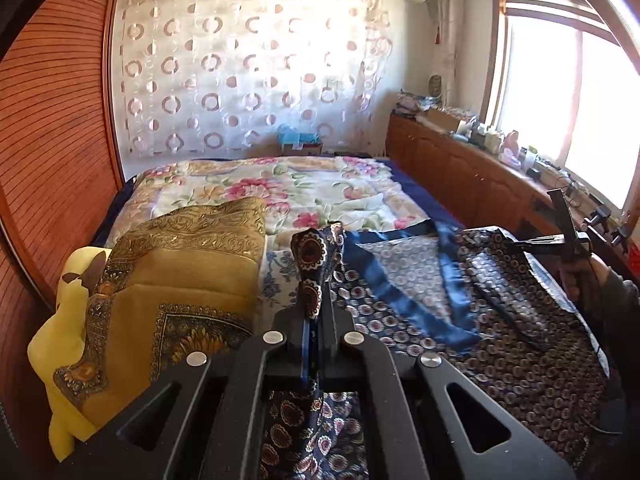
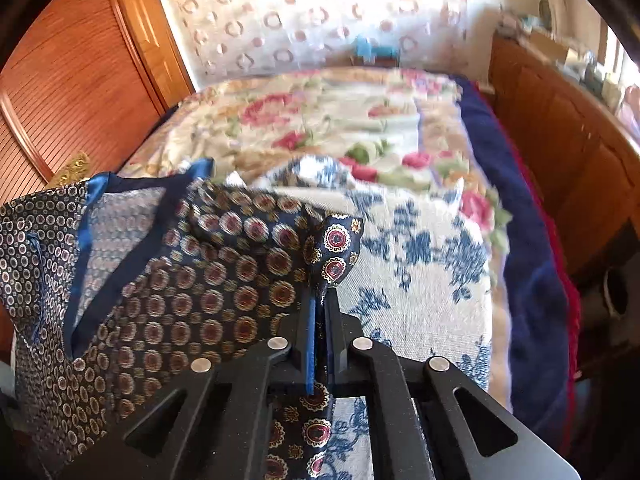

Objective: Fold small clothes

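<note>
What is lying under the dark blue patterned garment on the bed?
Under the patterned garment a white cloth with blue flowers shows, lying on the floral bedspread. What lies beneath the garment's middle is covered.

Black hand-held gripper [image 1: 314,304], silver screws, blue pads

A bed [image 1: 280,188] under a floral quilt fills the room's middle. Behind hangs a circle-patterned curtain [image 1: 248,72]; a slatted wooden door [image 1: 52,128] stands left, a low wooden cabinet [image 1: 452,168] (top cluttered) under the sunlit window [image 1: 560,92] right.
</note>
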Motion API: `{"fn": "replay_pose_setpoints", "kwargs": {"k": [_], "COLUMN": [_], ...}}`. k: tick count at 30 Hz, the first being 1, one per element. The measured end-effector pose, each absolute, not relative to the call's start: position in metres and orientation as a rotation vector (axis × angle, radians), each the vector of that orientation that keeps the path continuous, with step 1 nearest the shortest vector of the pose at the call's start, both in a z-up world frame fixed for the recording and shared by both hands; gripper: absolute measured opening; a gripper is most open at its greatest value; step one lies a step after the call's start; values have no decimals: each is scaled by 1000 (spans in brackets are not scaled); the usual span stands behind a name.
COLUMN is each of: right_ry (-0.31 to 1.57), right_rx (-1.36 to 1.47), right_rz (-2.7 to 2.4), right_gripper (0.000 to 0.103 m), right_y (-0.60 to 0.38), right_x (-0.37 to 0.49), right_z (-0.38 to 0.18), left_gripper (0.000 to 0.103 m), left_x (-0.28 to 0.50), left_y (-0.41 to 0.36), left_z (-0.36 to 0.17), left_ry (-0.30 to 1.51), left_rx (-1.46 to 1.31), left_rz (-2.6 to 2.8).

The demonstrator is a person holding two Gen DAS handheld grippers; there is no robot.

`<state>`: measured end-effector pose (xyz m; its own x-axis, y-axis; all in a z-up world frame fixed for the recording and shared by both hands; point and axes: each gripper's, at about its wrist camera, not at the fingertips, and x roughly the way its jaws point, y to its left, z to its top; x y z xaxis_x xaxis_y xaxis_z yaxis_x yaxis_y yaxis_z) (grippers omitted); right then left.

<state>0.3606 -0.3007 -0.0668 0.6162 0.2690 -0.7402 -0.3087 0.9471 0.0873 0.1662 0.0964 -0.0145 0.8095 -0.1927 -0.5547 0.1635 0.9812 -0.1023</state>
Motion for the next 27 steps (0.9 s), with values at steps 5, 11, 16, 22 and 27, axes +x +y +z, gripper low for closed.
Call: {"fn": "replay_pose_setpoints", "kwargs": {"k": [5, 11, 16, 22, 27], "right_ry": [682, 547, 503, 532, 640], "right_rx": [-33, -36, -37, 9, 43], "right_rz": [348, 369, 358, 344, 312], "right_gripper": [2, 2, 2, 2, 2], "right_y": [-301, -305, -312, -334, -353], "right_x": [310, 225, 153, 70, 25], "right_z": [-29, 5, 5, -22, -66], "left_gripper": [3, 3, 3, 3, 3], "left_x": [135, 88, 42, -3, -22], "left_y": [98, 110, 129, 146, 157], "left_z": [-2, 3, -7, -45, -87], "left_ry": [541, 492, 477, 534, 623], "left_rx": [-50, -71, -99, -144, -185], "left_rz": [-167, -139, -105, -69, -49]}}
